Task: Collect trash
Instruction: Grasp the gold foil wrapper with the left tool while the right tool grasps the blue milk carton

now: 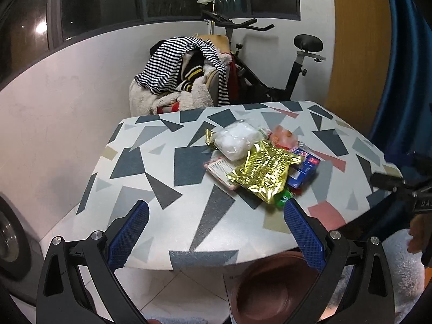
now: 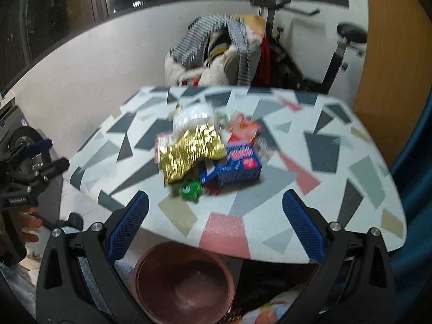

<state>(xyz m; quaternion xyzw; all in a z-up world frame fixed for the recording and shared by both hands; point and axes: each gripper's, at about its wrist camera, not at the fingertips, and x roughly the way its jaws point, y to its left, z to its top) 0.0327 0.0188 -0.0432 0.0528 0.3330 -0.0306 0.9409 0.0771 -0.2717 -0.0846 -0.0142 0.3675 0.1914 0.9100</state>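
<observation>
Both hand-held grippers gape wide with nothing between the blue pads: left hand-held gripper [image 1: 216, 228] hovers at the near edge of the bench, right hand-held gripper [image 2: 215, 217] likewise, short of the trash. Trash sits heaped mid-way across the rounded bench with the grey, pink and beige geometric-print top [image 1: 151, 162]: crinkled gold foil wrapper [image 1: 263, 171] on top, white crumpled plastic bag [image 1: 237, 140] behind it, blue printed cardboard box [image 2: 239, 166] to its right, small green wrapper [image 2: 190, 187] at the near edge of the heap, pink-and-white flat packet [image 1: 218, 167] under the foil, orange-red wrapper [image 1: 282, 136] at the back. Round brown plastic bin [image 2: 183, 280] stands on the floor below the near bench edge, likely the drop target. Clothes pile with striped shirt [image 1: 175, 67] and black exercise bike [image 1: 283, 62] behind, not involved.

Risks, judged: pieces overlap, so pinching the foil may drag the packet or box along and scatter them off the bench. Foil and bag are thin and slippery, so a shallow pinch could slip. Green wrapper lies flat, so pads may scrape the bench top. Bin sits partly under the bench edge, so a release too far forward misses it. Right view is blurred, so exact contact is uncertain
</observation>
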